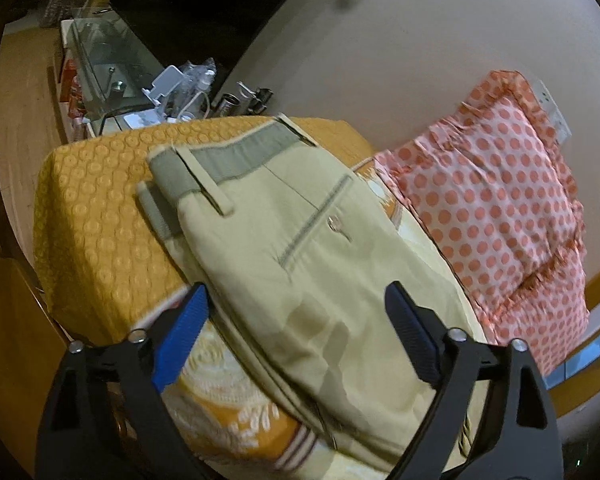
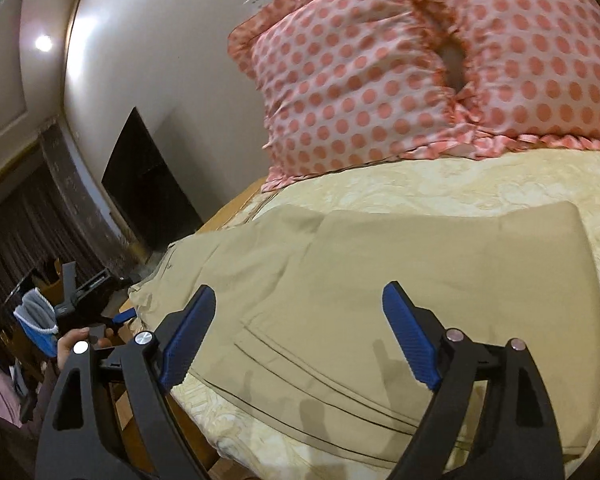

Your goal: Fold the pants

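Observation:
Beige pants (image 1: 300,240) lie flat on the bed, waistband with grey lining at the far end, back pocket up. In the right wrist view the pants (image 2: 400,280) show a folded layer, leg hems near me. My left gripper (image 1: 296,300) is open and empty, hovering over the seat area of the pants. My right gripper (image 2: 300,304) is open and empty above the leg end. The left gripper also shows small at the left of the right wrist view (image 2: 118,318), in a hand.
Pink polka-dot pillows (image 1: 488,208) (image 2: 420,64) lie against the wall beyond the pants. The yellow-orange bedspread (image 1: 92,208) covers the bed. A cluttered glass table (image 1: 112,64) stands beyond the bed's far corner. A dark screen (image 2: 148,184) leans by the wall.

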Demonstrator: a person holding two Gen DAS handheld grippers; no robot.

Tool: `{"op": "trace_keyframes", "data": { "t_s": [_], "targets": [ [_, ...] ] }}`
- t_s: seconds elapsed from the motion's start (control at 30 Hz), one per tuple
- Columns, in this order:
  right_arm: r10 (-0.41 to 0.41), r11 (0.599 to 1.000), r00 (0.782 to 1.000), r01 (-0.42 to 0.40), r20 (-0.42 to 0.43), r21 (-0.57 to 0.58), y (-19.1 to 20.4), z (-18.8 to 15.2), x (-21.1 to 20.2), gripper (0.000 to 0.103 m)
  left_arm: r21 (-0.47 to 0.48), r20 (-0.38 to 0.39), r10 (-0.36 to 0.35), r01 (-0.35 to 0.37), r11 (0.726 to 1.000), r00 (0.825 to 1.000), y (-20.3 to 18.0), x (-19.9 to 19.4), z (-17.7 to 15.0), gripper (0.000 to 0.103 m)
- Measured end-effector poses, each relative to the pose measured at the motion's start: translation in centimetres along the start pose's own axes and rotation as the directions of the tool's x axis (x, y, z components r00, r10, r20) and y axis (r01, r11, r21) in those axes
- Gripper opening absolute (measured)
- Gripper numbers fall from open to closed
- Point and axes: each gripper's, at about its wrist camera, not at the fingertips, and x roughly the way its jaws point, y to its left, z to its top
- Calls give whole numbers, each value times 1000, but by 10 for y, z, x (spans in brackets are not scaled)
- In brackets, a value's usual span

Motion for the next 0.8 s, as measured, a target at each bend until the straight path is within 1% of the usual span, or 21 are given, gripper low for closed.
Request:
{"op": "trace_keyframes", "data": {
  "t_s": [0.03,0.07,0.1,0.13,0.17,0.2,0.27,0.3,0.33,0.37,0.4,0.47,0.5,0.53,0.57,0.6,0.63,0.7,0.73,0.77,0.8],
  "targets": [
    [1,1000,1000,-1,3,4,-3,-1,-3,87,-9,-9,16,-16,1000,1000,0,2,3,74],
    [2,1000,1000,-2,6,8,-5,-2,-4,87,-27,-19,24,-25,999,1000,2,3,5,61],
    [2,1000,1000,-2,11,12,-5,-7,-8,87,-51,-34,24,-26,998,999,5,6,7,30],
    [4,1000,1000,-4,16,16,-8,-8,-11,87,-65,-48,27,-30,997,998,9,8,9,16],
    [4,1000,1000,-4,22,18,-11,-9,-15,87,-62,-49,26,-29,998,998,10,9,11,14],
    [-3,1000,1000,2,31,21,-14,-9,-18,87,-3,-45,44,-44,999,998,0,7,15,10],
    [-19,999,998,18,52,27,-22,-8,-28,87,120,6,56,-57,991,998,-29,-3,16,8],
    [-27,999,997,25,68,32,-26,-7,-35,87,209,41,29,-37,977,999,-57,-13,16,7],
    [-35,999,996,32,83,37,-31,-5,-41,87,257,50,-4,-9,966,999,-77,-17,16,7],
    [-51,998,993,46,104,48,-37,-4,-49,87,317,47,-50,32,948,998,-103,-23,13,6],
    [-64,996,990,57,123,62,-43,-2,-57,87,406,32,-116,93,909,993,-140,-28,4,6],
    [-95,992,984,81,153,91,-53,0,-73,87,526,-3,-193,166,834,981,-190,-34,-19,6],
    [-115,989,978,95,173,117,-61,1,-82,88,585,-42,-241,219,780,970,-217,-35,-36,7],
    [-128,985,974,103,187,140,-68,2,-90,88,642,-102,-296,290,710,950,-244,-37,-60,7],
    [-142,981,970,110,196,162,-74,3,-96,88,676,-156,-330,344,652,931,-263,-38,-80,7],
    [-156,975,966,117,204,189,-82,2,-102,88,706,-225,-358,405,581,906,-282,-38,-106,7],
    [-167,969,964,121,208,217,-89,2,-108,89,728,-297,-362,455,512,883,-298,-35,-133,7],
    [-168,958,964,109,208,265,-101,1,-115,90,746,-407,-341,524,411,847,-314,-27,-180,8],
    [-156,949,966,88,207,302,-108,0,-118,93,745,-479,-311,567,351,821,-317,-19,-209,8],
    [-146,942,968,74,203,326,-114,0,-120,95,734,-530,-284,600,320,799,-318,-13,-227,9],
    [-129,933,973,54,193,355,-120,-1,-119,95,718,-572,-256,627,303,779,-316,-7,-240,9]
  ]
}}
